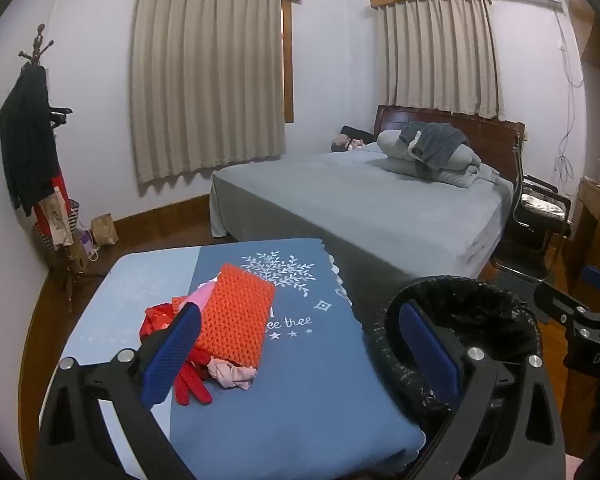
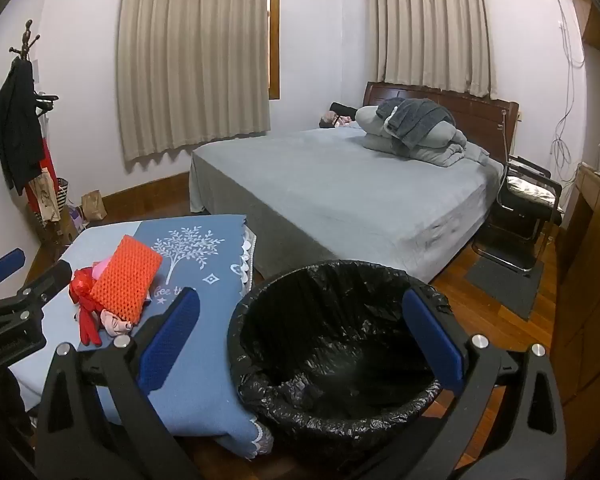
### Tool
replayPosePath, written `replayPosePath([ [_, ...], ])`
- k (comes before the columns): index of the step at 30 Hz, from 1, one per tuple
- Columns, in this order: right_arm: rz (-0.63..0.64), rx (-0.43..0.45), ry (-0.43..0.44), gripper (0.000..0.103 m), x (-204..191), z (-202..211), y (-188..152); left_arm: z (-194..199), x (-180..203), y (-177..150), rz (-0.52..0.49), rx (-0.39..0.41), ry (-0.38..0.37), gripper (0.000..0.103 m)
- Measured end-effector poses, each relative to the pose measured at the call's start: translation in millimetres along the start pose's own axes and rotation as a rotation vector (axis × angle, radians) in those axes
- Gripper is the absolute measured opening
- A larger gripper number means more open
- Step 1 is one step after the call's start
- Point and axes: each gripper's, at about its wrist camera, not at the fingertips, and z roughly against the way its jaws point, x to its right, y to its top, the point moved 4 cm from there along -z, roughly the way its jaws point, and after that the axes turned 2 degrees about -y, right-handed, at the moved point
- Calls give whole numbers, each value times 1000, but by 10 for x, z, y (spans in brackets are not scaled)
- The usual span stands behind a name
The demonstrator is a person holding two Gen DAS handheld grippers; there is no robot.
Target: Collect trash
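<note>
Orange knit piece (image 1: pixel 236 316) lies on the surface (image 1: pixel 300 400) beside the bin (image 2: pixel 336 344); both claws, left (image 1: pixel 300 354) and right (image 2: pixel 300 342), are released, empty.

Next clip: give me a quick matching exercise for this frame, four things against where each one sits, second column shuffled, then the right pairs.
Things:
1. orange knitted piece
2. black-lined trash bin
3. folded grey bedding
4. dark jacket

Places:
A. hanging on the coat stand by the left wall
B. on the blue tablecloth, on top of the pile of red and pink scraps
C. on the floor, to the right of the small table
D. at the head of the bed

Pairs: 1-B, 2-C, 3-D, 4-A
</note>
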Motion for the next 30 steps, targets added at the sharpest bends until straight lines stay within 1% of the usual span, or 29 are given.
replayPosePath([
  [11,0,-2,1,98,-3,16,11,26,23,-10,-12,-7,1,97],
  [12,2,-2,-2,98,-7,-4,0,28,-10,15,-14,-7,3,97],
  [13,2,-2,-2,98,-7,-3,0,27,-62,-41,-2,-10,9,97],
  [17,2,-3,-2,98,-10,1,3,2,-29,9,0,-18,16,97],
  [30,-1,-6,-1,98,-8,-9,-2,0,-27,-7,-4,-15,18,97],
])
